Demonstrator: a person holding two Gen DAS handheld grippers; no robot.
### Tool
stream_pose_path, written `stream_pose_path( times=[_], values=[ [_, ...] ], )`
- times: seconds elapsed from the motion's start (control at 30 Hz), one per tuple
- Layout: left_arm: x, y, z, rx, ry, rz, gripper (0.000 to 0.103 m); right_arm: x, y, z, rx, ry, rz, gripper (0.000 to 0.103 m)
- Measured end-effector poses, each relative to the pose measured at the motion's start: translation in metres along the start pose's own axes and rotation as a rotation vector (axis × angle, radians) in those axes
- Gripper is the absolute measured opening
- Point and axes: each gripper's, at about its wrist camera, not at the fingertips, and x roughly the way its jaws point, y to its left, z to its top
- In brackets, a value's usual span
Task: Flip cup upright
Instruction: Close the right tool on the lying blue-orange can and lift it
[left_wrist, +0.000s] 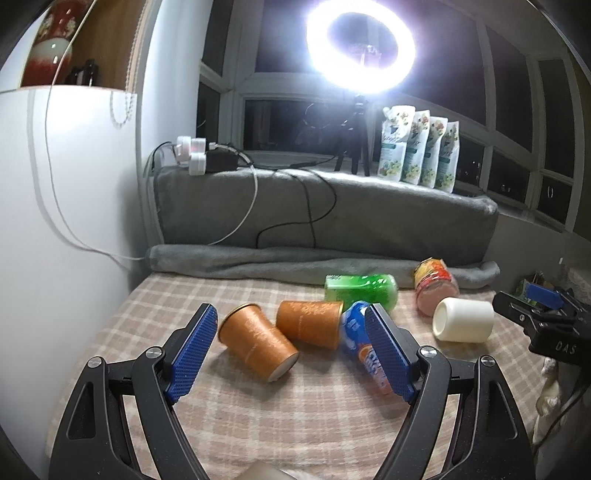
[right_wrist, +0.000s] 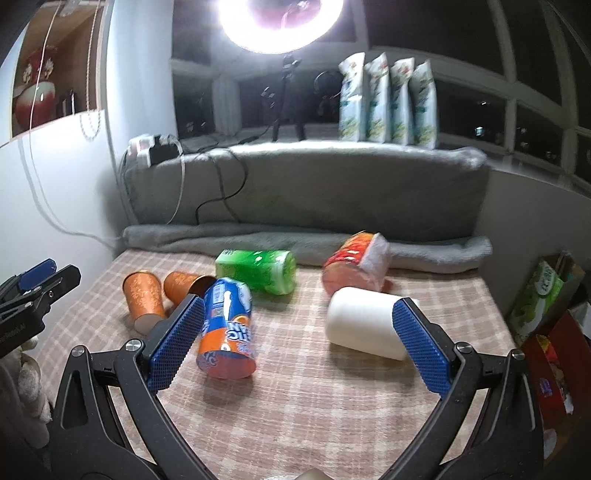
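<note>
Several cups lie on their sides on the checked cloth (left_wrist: 295, 413). Two orange cups (left_wrist: 256, 345) (left_wrist: 310, 323) lie between the fingers of my open left gripper (left_wrist: 291, 321), a little beyond them. A blue-and-orange cup (left_wrist: 364, 343) lies against its right finger. A green cup (left_wrist: 364, 290), a red patterned cup (left_wrist: 436, 288) and a white cup (left_wrist: 463, 319) lie farther right. In the right wrist view my open right gripper (right_wrist: 299, 310) hangs above the cloth, the white cup (right_wrist: 364, 323) by its right finger and the blue-and-orange cup (right_wrist: 227, 328) by its left finger.
A rolled grey blanket (left_wrist: 314, 262) and a grey covered ledge (left_wrist: 325, 206) bound the far side. A white wall (left_wrist: 66, 221) stands at the left. Cartons (right_wrist: 543, 295) stand at the right edge. A ring light on a tripod (left_wrist: 360, 48) and several pouches (left_wrist: 421, 147) stand on the sill.
</note>
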Motion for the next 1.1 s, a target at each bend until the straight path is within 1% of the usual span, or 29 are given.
stream_pose_path(
  times=[0.07,0.2,0.27,0.4,0.5,0.63,0.7,0.83,0.93,1.0,1.07,1.1],
  values=[
    [0.002,0.005,-0.004,-0.003,0.017,0.005,0.082,0.013,0.005,0.003,-0.01,0.043,0.048,0.103],
    [0.006,0.015,-0.009,-0.008,0.042,0.019,0.082,0.048,0.017,0.007,-0.03,0.156,0.144,0.103],
    [0.006,0.02,-0.012,-0.01,0.052,0.024,0.082,0.068,0.023,0.009,-0.043,0.218,0.173,0.103],
    [0.005,0.026,-0.016,-0.014,0.064,0.032,0.082,0.095,0.035,0.011,-0.073,0.305,0.232,0.103],
    [0.007,0.032,-0.019,-0.028,0.089,0.025,0.082,0.114,0.042,0.013,-0.089,0.377,0.254,0.103],
    [0.011,0.036,-0.022,-0.04,0.117,0.022,0.082,0.141,0.05,0.01,-0.109,0.487,0.266,0.103],
    [0.011,0.037,-0.023,-0.045,0.122,0.022,0.082,0.151,0.054,0.007,-0.132,0.529,0.265,0.101],
    [0.011,0.039,-0.022,-0.048,0.121,0.023,0.082,0.166,0.061,0.003,-0.193,0.596,0.253,0.096],
    [0.01,0.038,-0.021,-0.046,0.119,0.022,0.082,0.174,0.063,0.001,-0.217,0.638,0.262,0.081],
    [0.011,0.039,-0.021,-0.045,0.118,0.022,0.082,0.177,0.064,0.0,-0.229,0.662,0.276,0.077],
    [0.011,0.039,-0.021,-0.046,0.118,0.022,0.082,0.18,0.065,0.0,-0.245,0.686,0.292,0.07],
    [0.01,0.038,-0.021,-0.046,0.118,0.022,0.082,0.181,0.066,0.0,-0.25,0.696,0.305,0.068]
  ],
)
